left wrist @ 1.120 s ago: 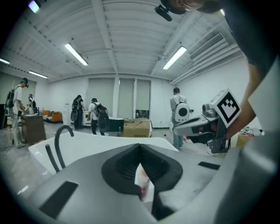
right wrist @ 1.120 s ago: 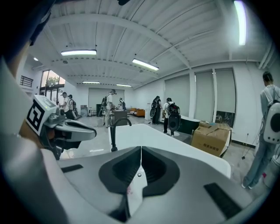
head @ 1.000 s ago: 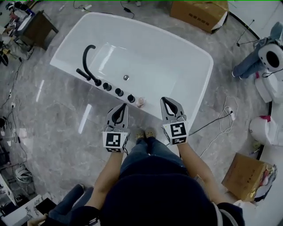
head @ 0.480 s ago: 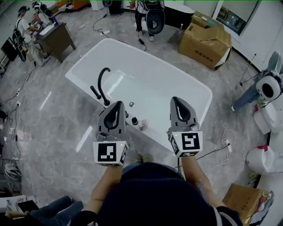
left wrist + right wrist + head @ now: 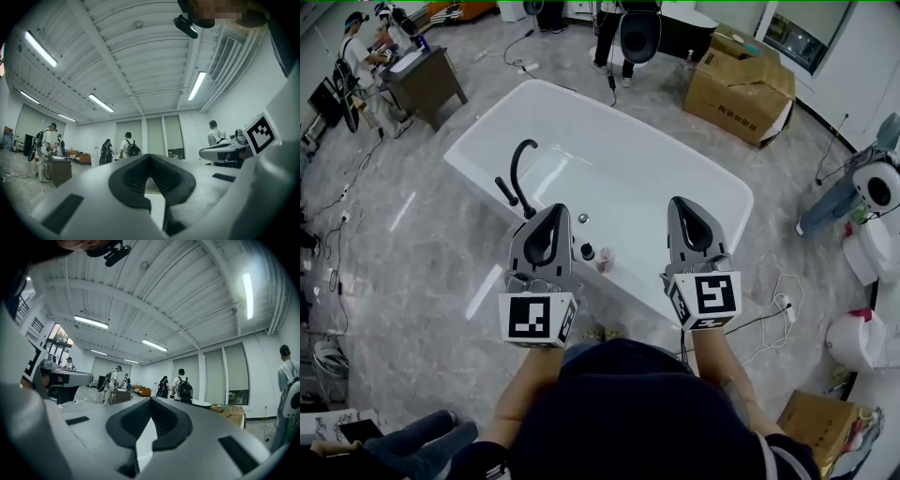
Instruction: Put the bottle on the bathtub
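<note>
A white bathtub [image 5: 694, 178] with a black faucet [image 5: 517, 169] and black knobs [image 5: 587, 250] fills the middle of the head view. A small pinkish bottle [image 5: 605, 260] stands upright on the tub's near rim, just right of the knobs. My left gripper [image 5: 555, 208] is held up level, shut and empty, with its tip above the knobs. My right gripper [image 5: 680, 202] is raised beside it, also shut and empty, over the rim to the bottle's right. Both gripper views look out across the room, with the left gripper [image 5: 149, 157] and the right gripper [image 5: 151, 399] each closed at the tip.
Cardboard boxes [image 5: 741, 80] lie beyond the tub, and another [image 5: 811, 422] at lower right. A dark desk [image 5: 431, 82] with people stands at far left. White machines [image 5: 877, 187] and a cable [image 5: 773, 295] are on the floor to the right.
Both grippers have risen toward the camera and look larger. The head view has tilted up, showing more of the room beyond the tub. The bottle has stayed on the rim.
</note>
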Demonstrator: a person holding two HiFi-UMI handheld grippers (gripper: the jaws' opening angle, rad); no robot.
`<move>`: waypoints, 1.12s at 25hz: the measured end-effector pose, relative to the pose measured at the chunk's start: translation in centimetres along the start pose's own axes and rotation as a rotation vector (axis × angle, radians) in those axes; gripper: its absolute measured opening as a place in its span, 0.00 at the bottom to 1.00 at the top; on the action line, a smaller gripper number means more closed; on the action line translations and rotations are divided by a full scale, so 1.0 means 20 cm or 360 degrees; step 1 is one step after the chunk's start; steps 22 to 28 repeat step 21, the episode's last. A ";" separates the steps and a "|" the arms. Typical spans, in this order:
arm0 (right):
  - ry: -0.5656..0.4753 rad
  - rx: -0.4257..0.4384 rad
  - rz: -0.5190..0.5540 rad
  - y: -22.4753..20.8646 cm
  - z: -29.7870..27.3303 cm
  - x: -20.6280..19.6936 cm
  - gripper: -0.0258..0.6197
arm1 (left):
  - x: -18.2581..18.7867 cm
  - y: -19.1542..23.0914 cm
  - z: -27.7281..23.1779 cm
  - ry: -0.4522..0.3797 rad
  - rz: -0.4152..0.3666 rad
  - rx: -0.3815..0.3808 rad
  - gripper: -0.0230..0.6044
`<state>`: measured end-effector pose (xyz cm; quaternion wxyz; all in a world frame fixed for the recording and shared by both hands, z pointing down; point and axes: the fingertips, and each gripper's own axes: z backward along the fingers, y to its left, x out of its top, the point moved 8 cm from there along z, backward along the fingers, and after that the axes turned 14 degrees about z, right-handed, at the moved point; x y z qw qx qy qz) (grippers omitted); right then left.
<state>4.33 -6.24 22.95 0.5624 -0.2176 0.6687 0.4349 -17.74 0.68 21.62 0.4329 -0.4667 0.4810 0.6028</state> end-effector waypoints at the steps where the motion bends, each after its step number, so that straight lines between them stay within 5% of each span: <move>1: -0.0005 -0.0001 0.0003 -0.01 0.01 0.00 0.08 | -0.01 -0.01 0.01 0.0001 -0.0004 -0.0003 0.07; 28: -0.0056 0.0011 0.0033 -0.05 0.05 -0.02 0.08 | -0.05 -0.09 0.01 -0.0002 -0.0068 -0.0022 0.07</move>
